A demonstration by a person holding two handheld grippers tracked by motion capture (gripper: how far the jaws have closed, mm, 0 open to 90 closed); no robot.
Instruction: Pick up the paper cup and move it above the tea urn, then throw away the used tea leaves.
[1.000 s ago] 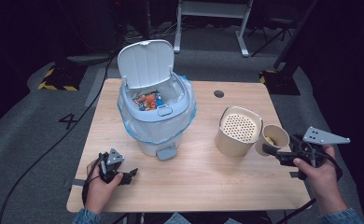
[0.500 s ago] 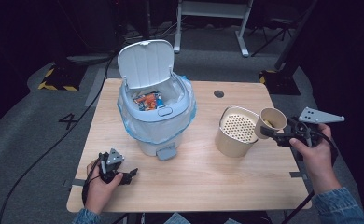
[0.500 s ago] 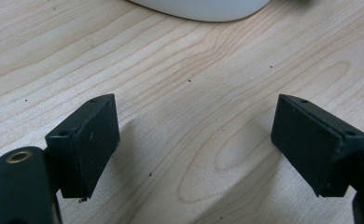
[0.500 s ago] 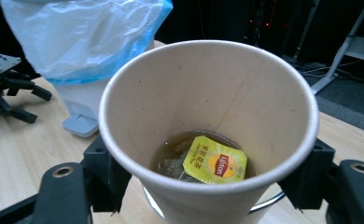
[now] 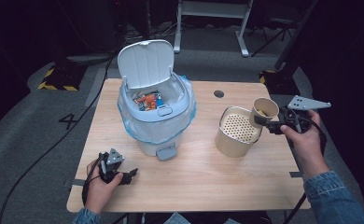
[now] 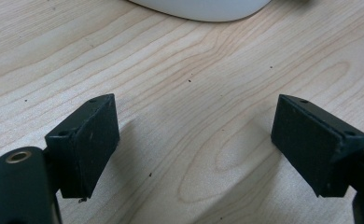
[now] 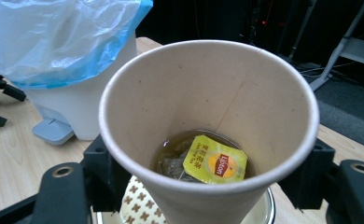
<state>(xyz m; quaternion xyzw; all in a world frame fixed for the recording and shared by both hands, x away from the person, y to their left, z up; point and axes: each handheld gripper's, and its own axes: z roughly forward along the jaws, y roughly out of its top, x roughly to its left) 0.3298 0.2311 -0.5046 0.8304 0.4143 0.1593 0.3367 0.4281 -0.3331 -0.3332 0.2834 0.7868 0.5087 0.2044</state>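
**A:** What could go wrong here?

**B:** The right tool (image 5: 269, 122) pinches a paper cup (image 5: 263, 111) by its side walls, lifted and tipped over the perforated strainer pot (image 5: 235, 131). In the right gripper view the cup (image 7: 208, 126) holds tea and a tea bag (image 7: 213, 163) with a yellow tag. If it tips too fast, liquid could slop past the pot's rim onto the table (image 5: 208, 168), and the wet bag may cling to the bottom instead of sliding out.

**A:** And the grip itself?

**B:** Paper walls give. Too hard a squeeze would likely buckle the cup and spill tea early; too slack, and it could rotate between the jaws.

**A:** How does the hand sit?

**B:** The right hand (image 5: 304, 135) reaches in from the table's right edge, forearm angled inward, tool pointing left toward the pot. The left tool (image 5: 124, 175) rests low near the front-left of the table, jaws spread wide with nothing between them, just short of the lidded bin (image 5: 157, 112).
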